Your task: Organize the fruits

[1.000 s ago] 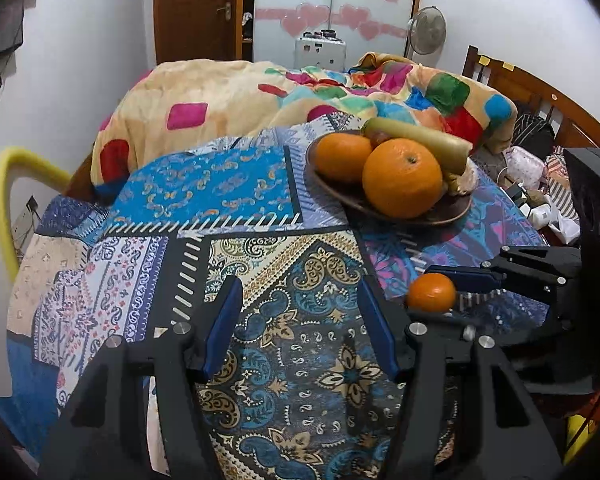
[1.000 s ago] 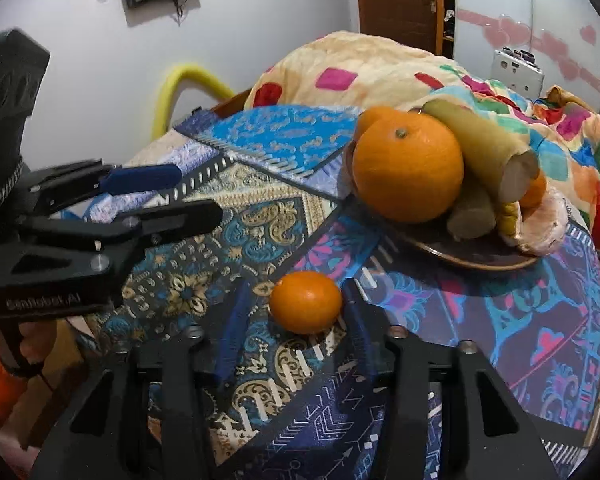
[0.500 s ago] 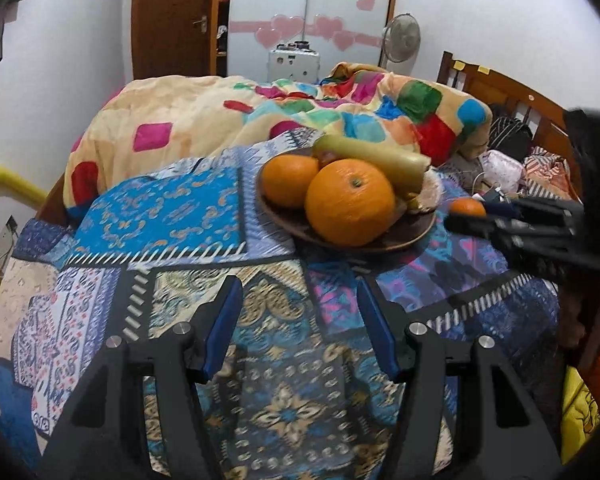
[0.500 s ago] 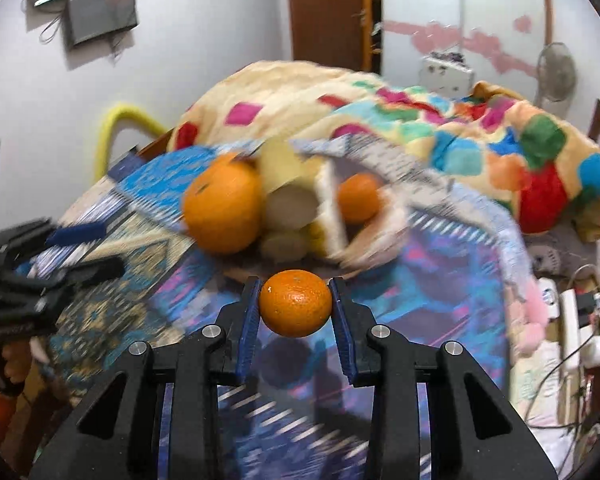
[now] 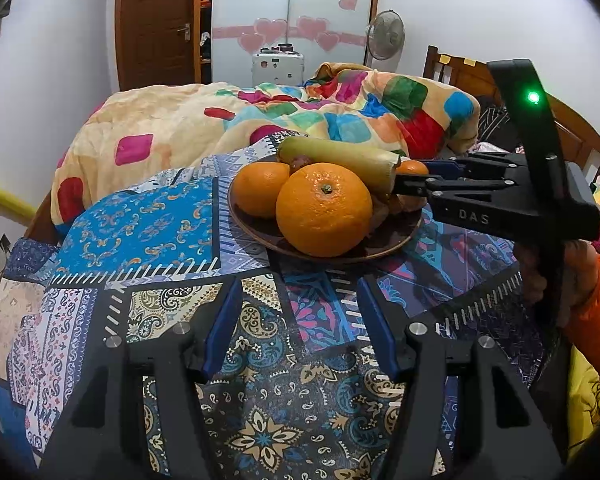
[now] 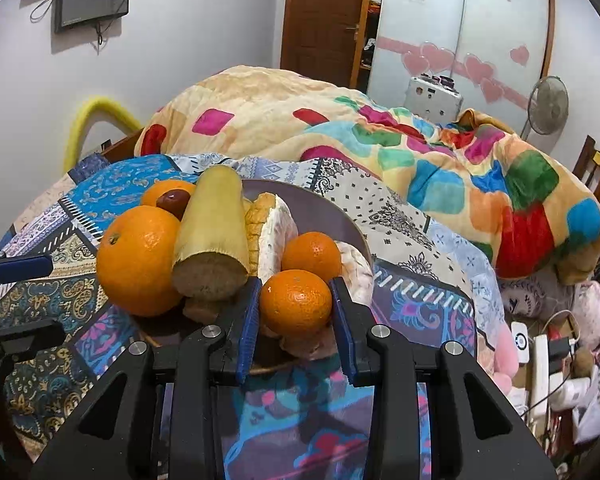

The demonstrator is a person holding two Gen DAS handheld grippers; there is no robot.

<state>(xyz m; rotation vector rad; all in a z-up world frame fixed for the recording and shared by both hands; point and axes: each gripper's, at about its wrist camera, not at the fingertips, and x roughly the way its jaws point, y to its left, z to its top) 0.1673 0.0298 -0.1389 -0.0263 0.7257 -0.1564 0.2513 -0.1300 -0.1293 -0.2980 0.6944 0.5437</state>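
A brown plate (image 5: 340, 254) (image 6: 324, 208) on the patterned cloth holds a big orange (image 5: 324, 210) (image 6: 138, 260), a second orange (image 5: 258, 188), a long yellow-green fruit (image 5: 340, 158) (image 6: 212, 236), a small mandarin (image 6: 312, 254) and pale fruit pieces. My right gripper (image 6: 296, 312) (image 5: 414, 178) is shut on a small mandarin (image 6: 296, 302) (image 5: 412, 168) held over the plate's near rim. My left gripper (image 5: 300, 332) stands open over bare cloth in front of the plate, nothing between its fingers.
A colourful quilt (image 5: 300, 120) is heaped behind the plate. A wooden headboard (image 5: 460, 76) rises at the right, a yellow chair back (image 5: 4, 200) at the left. An orange sleeve (image 5: 596, 304) holds the right gripper. Chargers and clutter (image 6: 540, 360) lie beyond the cloth's right edge.
My right gripper lifted the small mandarin off the cloth and carried it to the plate's edge. The left gripper drifted nearer the plate, still open.
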